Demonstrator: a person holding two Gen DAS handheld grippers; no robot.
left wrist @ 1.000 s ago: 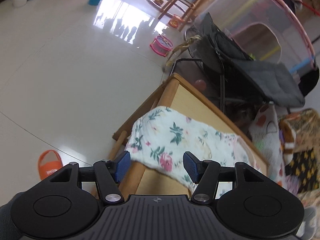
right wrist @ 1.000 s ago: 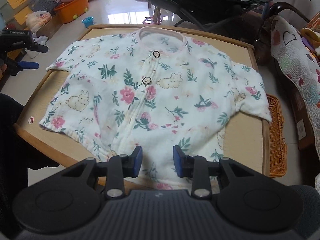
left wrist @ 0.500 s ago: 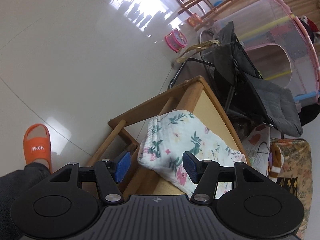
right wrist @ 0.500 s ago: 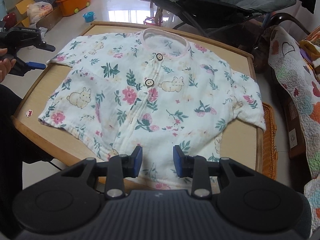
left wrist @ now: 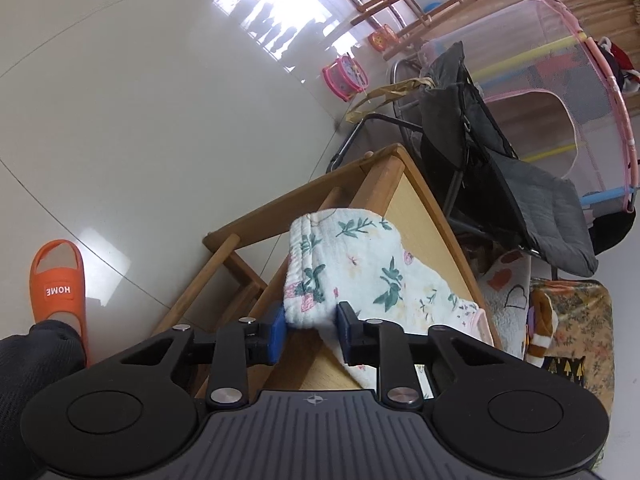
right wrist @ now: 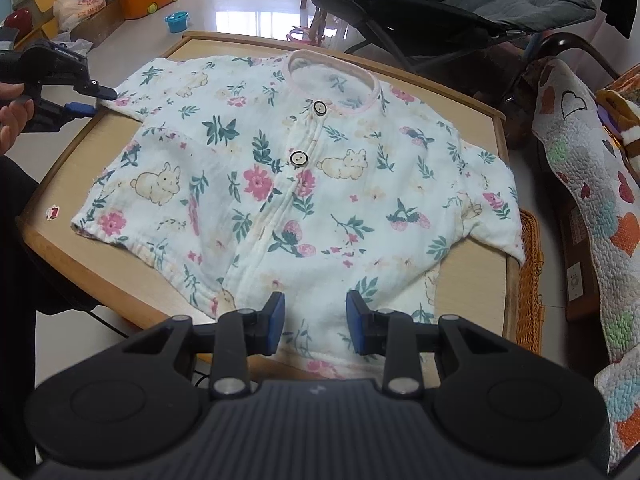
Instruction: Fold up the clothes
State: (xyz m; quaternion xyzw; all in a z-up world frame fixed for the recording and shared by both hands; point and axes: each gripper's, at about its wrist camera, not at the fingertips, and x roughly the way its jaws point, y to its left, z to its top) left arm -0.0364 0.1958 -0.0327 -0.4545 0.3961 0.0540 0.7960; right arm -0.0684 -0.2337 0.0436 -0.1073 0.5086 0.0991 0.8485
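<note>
A white floral baby shirt [right wrist: 288, 184] with bunny prints and two buttons lies flat, front up, on a wooden table [right wrist: 472, 284]. My left gripper [left wrist: 310, 330] has its blue pads around the cuff of the shirt's left sleeve [left wrist: 340, 264] at the table's left edge; the jaws are narrowed on the cloth. It also shows in the right wrist view [right wrist: 90, 100], at the sleeve tip. My right gripper [right wrist: 315, 322] is open, hovering over the shirt's bottom hem at the near edge, holding nothing.
A dark folding chair [right wrist: 440, 4] stands behind the table. A quilted blanket [right wrist: 592, 184] and a wicker basket [right wrist: 530, 280] lie to the right. An orange slipper [left wrist: 58, 280], toys and a pink play tent [left wrist: 560, 72] are on the floor.
My left gripper has moved in onto the left sleeve cuff and its jaws have narrowed around it. My right gripper has stayed open over the hem.
</note>
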